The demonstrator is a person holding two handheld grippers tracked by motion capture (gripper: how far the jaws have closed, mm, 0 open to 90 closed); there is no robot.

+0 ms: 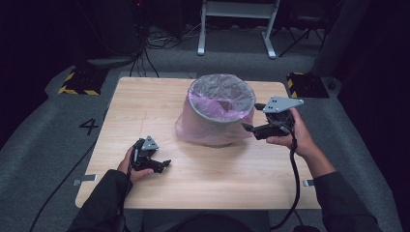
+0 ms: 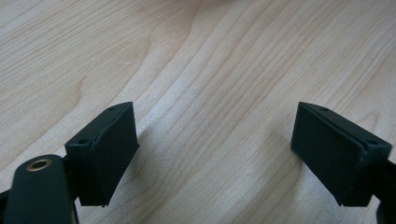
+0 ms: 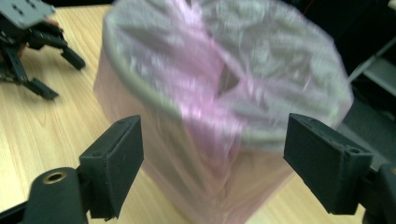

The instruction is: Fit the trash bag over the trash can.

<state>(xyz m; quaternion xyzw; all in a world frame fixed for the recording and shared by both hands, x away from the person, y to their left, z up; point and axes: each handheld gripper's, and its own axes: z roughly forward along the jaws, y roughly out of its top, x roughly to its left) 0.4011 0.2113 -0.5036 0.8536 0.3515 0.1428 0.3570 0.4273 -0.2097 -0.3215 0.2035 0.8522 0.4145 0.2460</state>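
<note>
On the middle of the table stands the bin, lined with a pink bag. My right gripper hangs open beside its rim, probably not touching yet; I should pinch only film. My left gripper rests open, well apart. Nothing blocks the approach.

A light wooden table takes up the middle of the frame, on grey carpet marked with a dark "4" at left. Yellow-and-black striped blocks sit at the table's upper corners (the right one partly in shadow). A white frame, perhaps a desk's legs, stands at top centre beside tangled cables.
</note>
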